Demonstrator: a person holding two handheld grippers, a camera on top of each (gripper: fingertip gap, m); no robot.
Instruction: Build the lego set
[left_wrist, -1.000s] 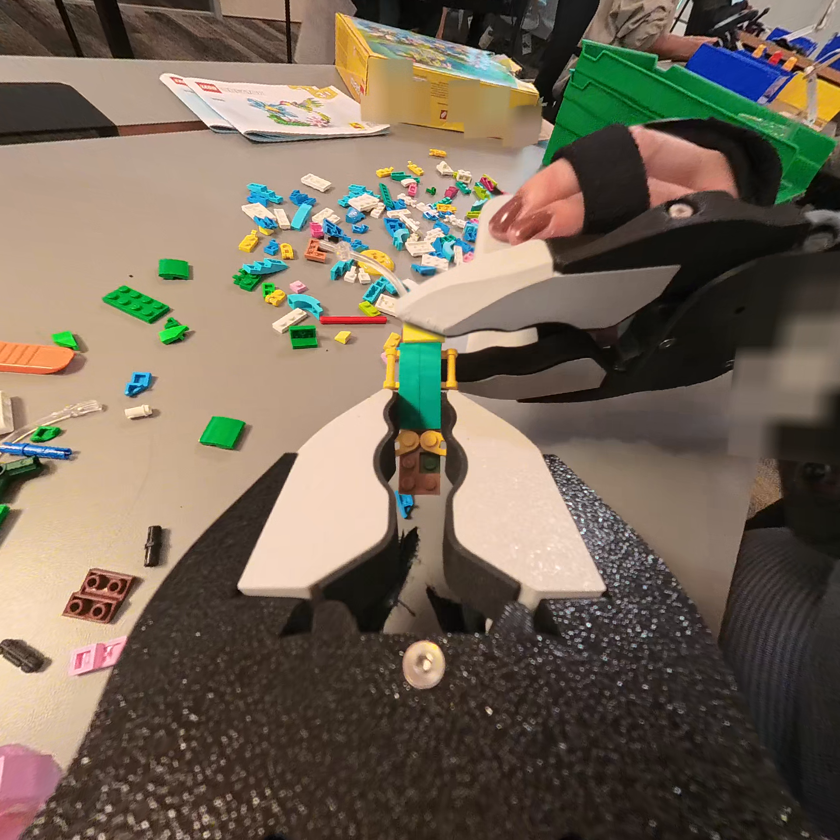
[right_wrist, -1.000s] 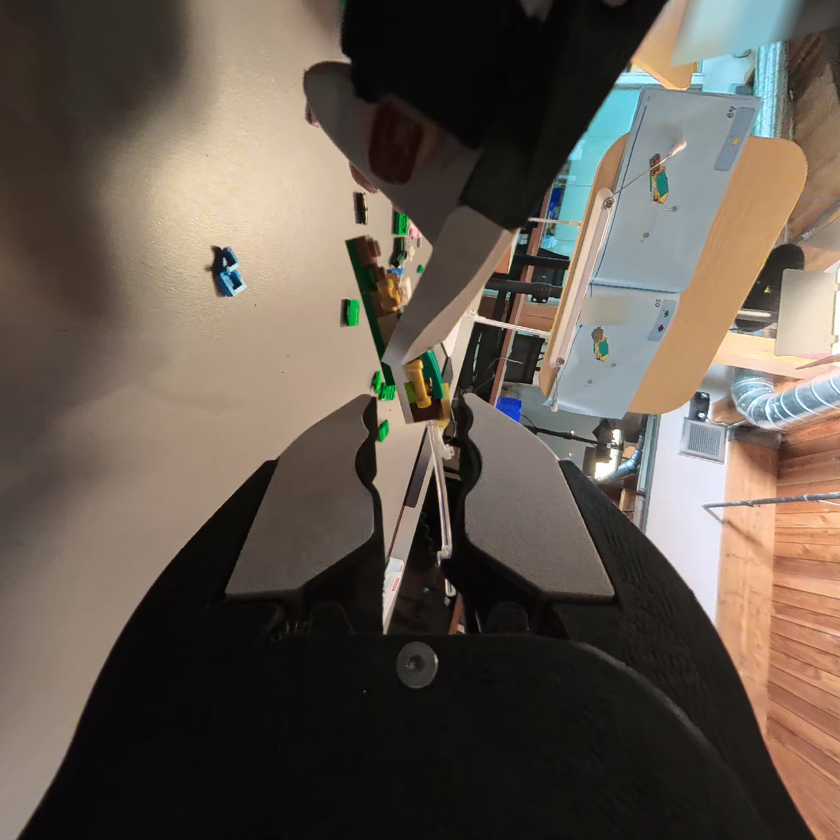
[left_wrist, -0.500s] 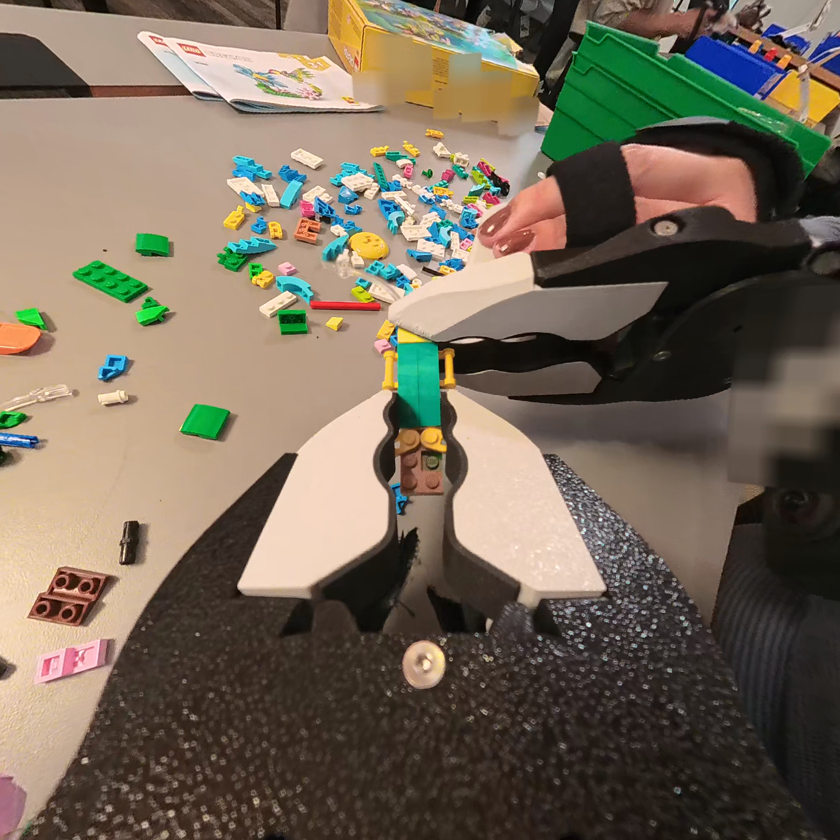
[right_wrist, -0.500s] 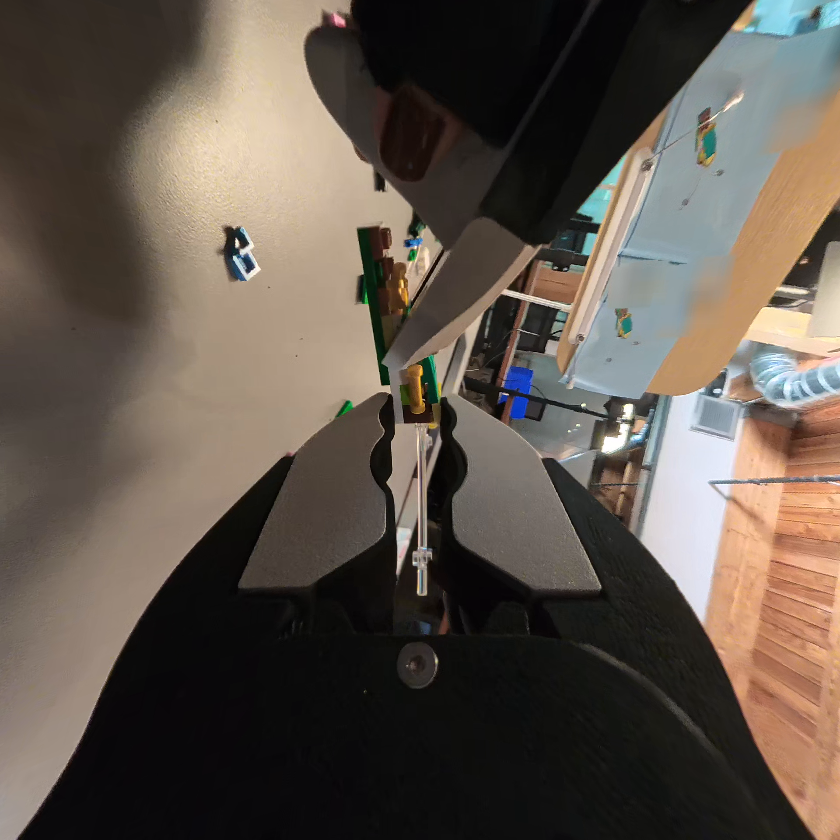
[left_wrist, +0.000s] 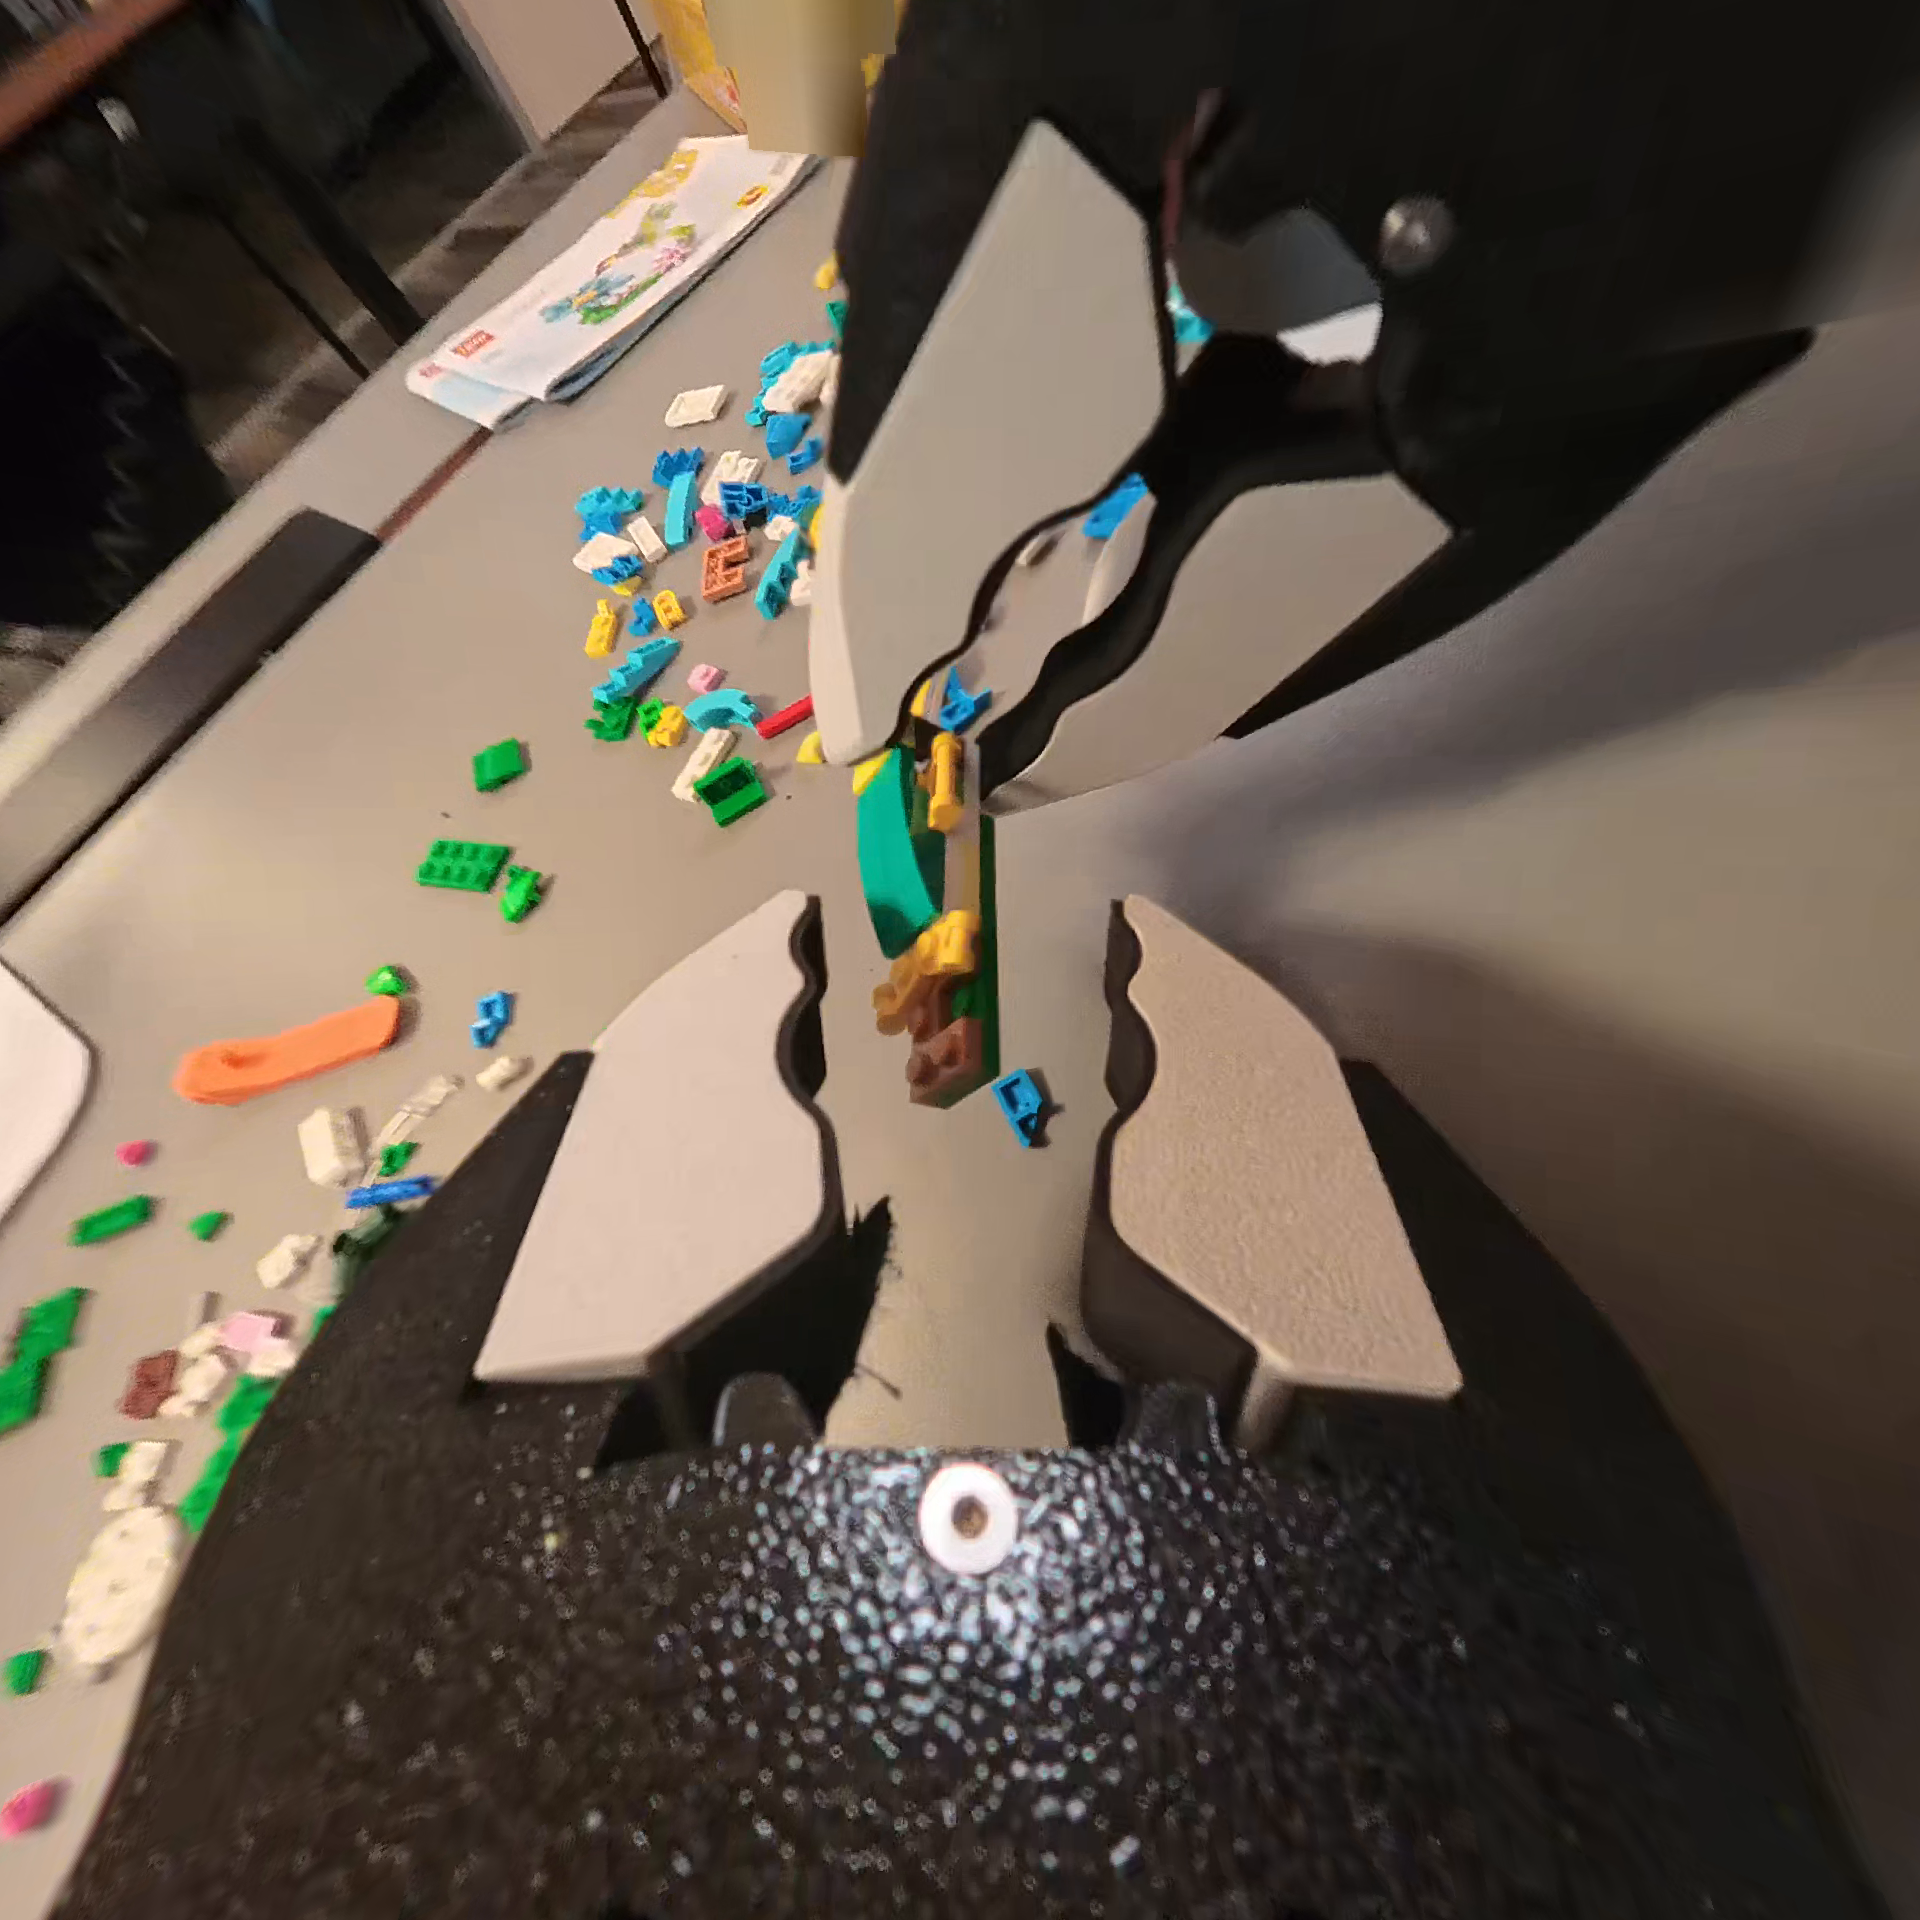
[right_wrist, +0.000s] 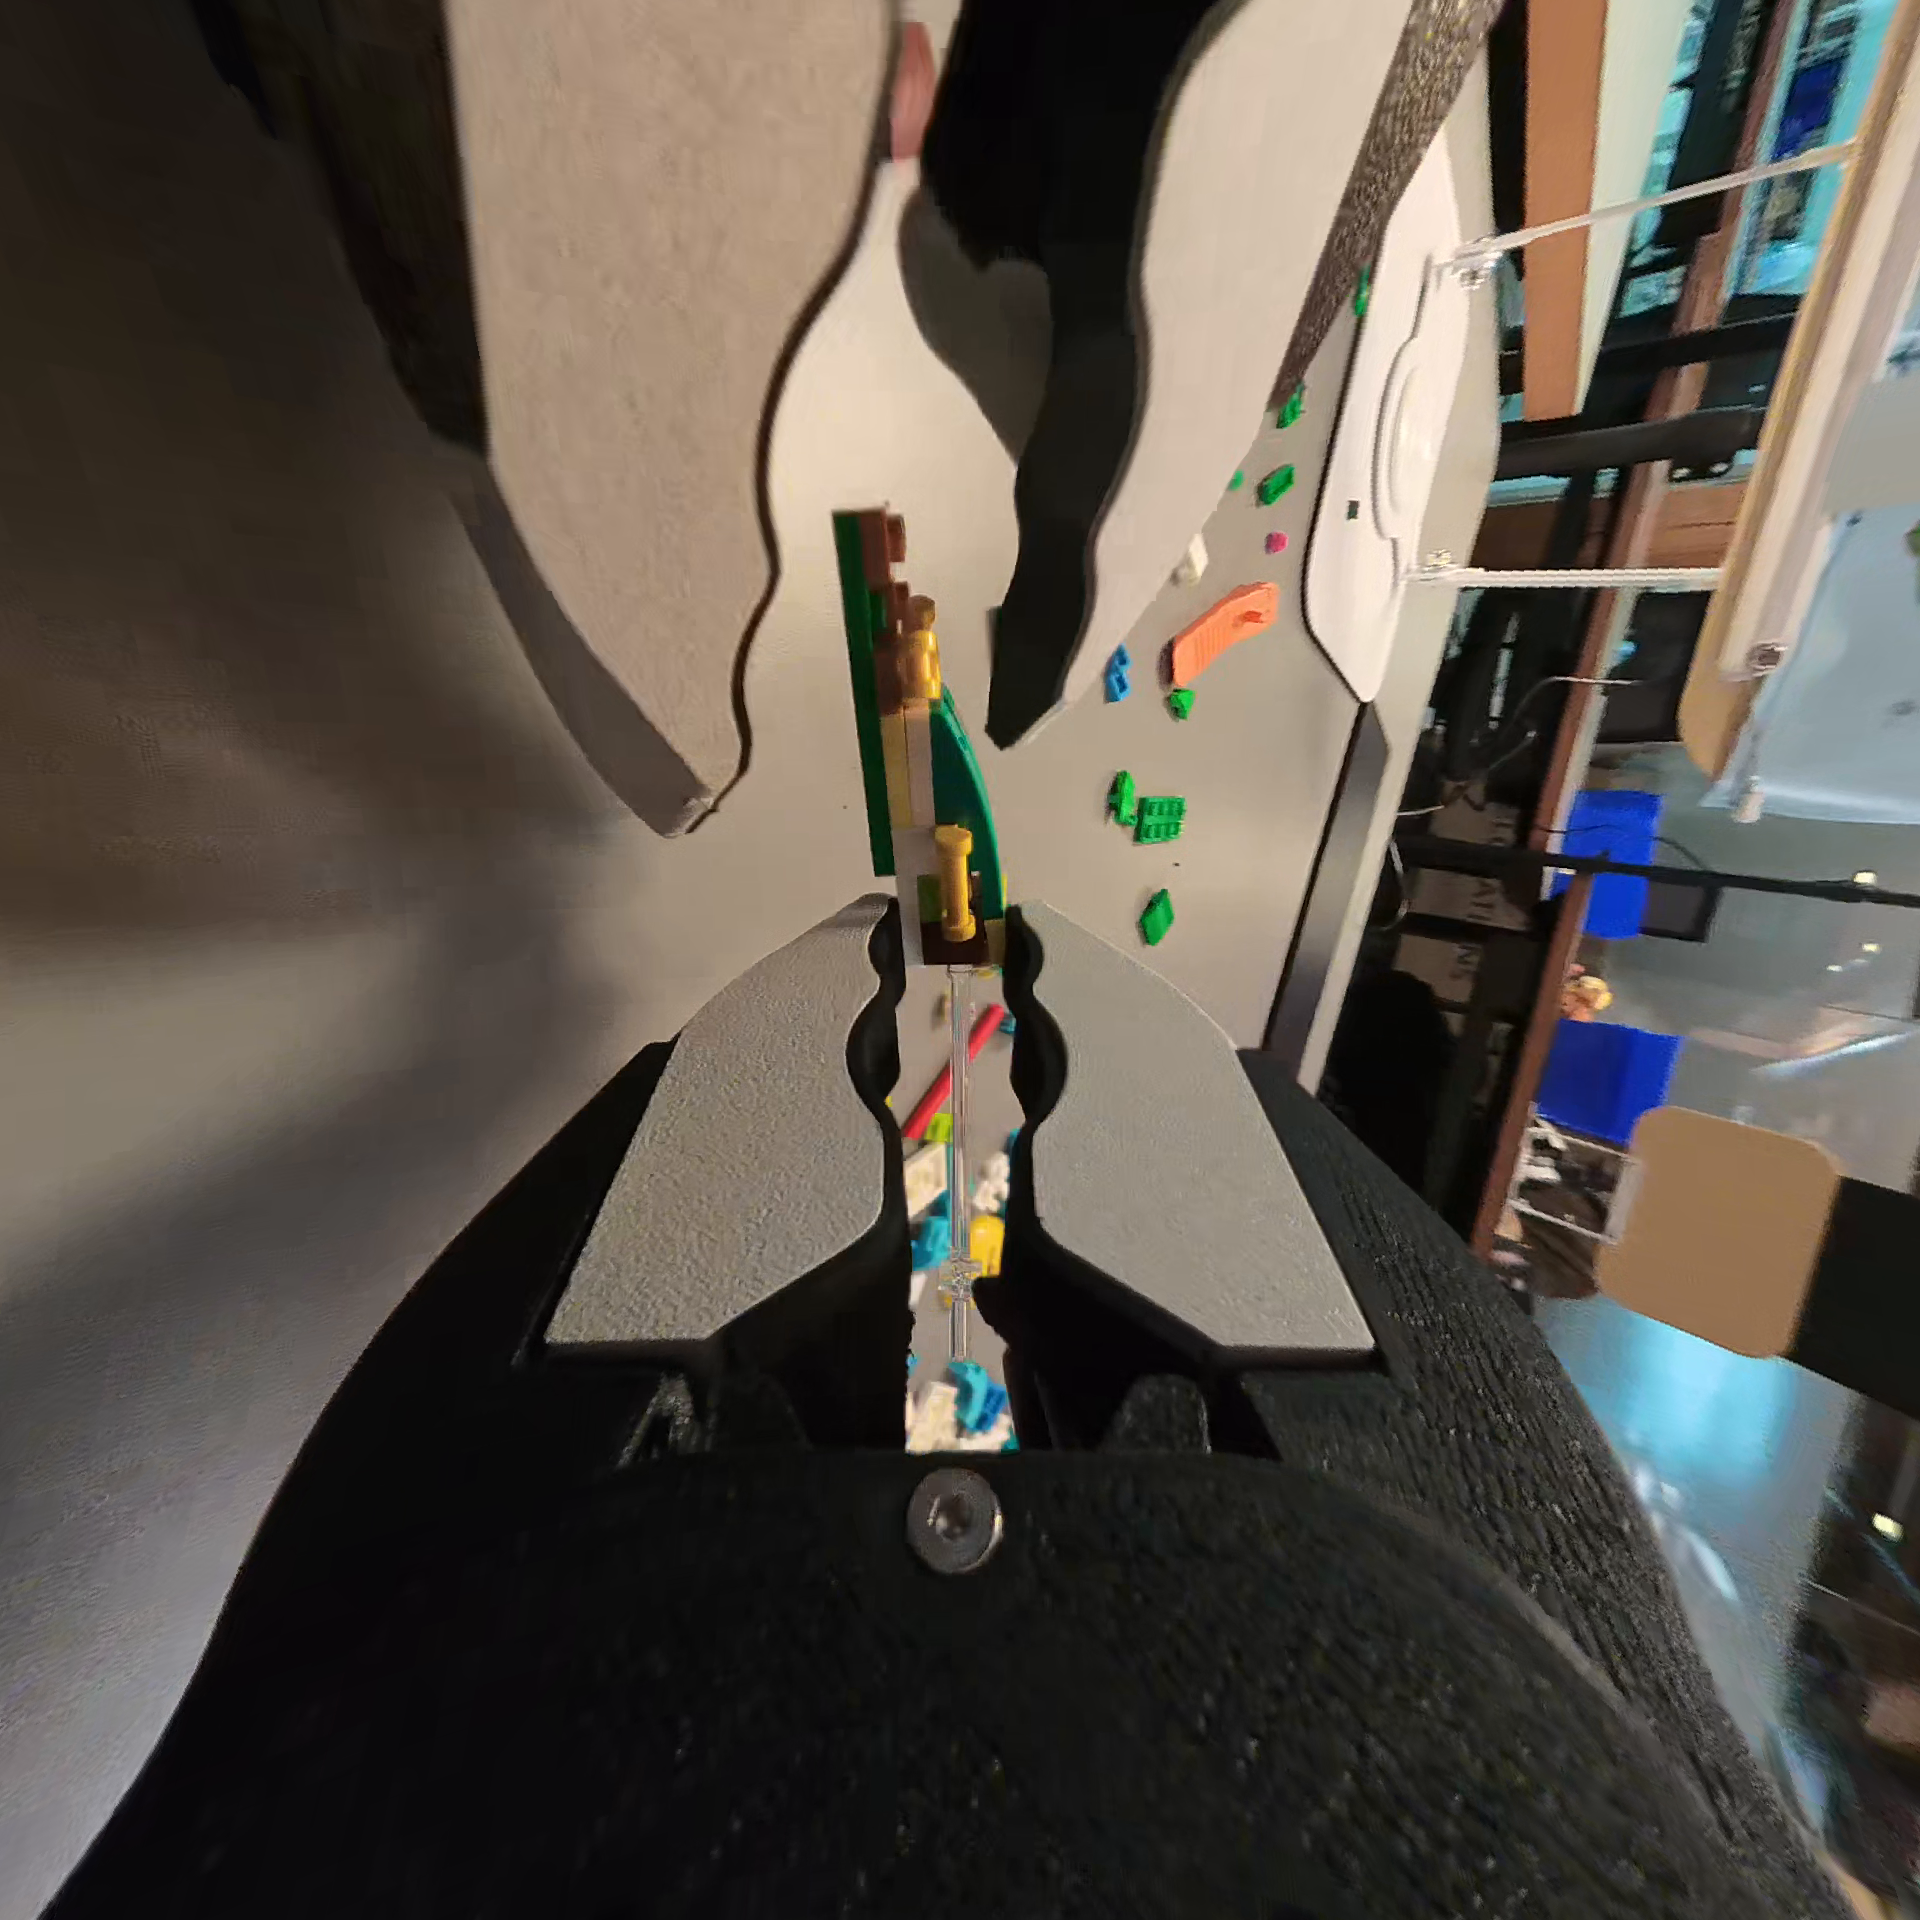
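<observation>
Released since 0.5 s ago, the model (left_wrist: 932, 940) is no longer clamped by the left gripper (left_wrist: 961, 940), whose 2 grey, matte, wavy-edged fingers (left_wrist: 686, 1143) are now spread wide on either side of it, clear of it on both sides. Only the far end of the model is pinched, by the closed tips of the right gripper (right_wrist: 951, 930), which is seen reaching in from above right in the left wrist view. The model is a thin green plate held edge-up above the grey table (left_wrist: 1558, 935), carrying a curved teal slope, brown studded pieces and small gold bars. A clear rod (right_wrist: 961, 1143) is seen running back from it between the right gripper's fingers. Just beside the model's near end a small blue piece (left_wrist: 1023, 1110) lies on the table. To the right the table is open and bare. To the left, green, white and pink bits are scattered, with an orange separator (left_wrist: 286, 1055) among them. Farther off, a dense bricks pile (left_wrist: 707, 582) is spread, and beyond it a booklet (left_wrist: 613, 281) lies by the table's edge.
</observation>
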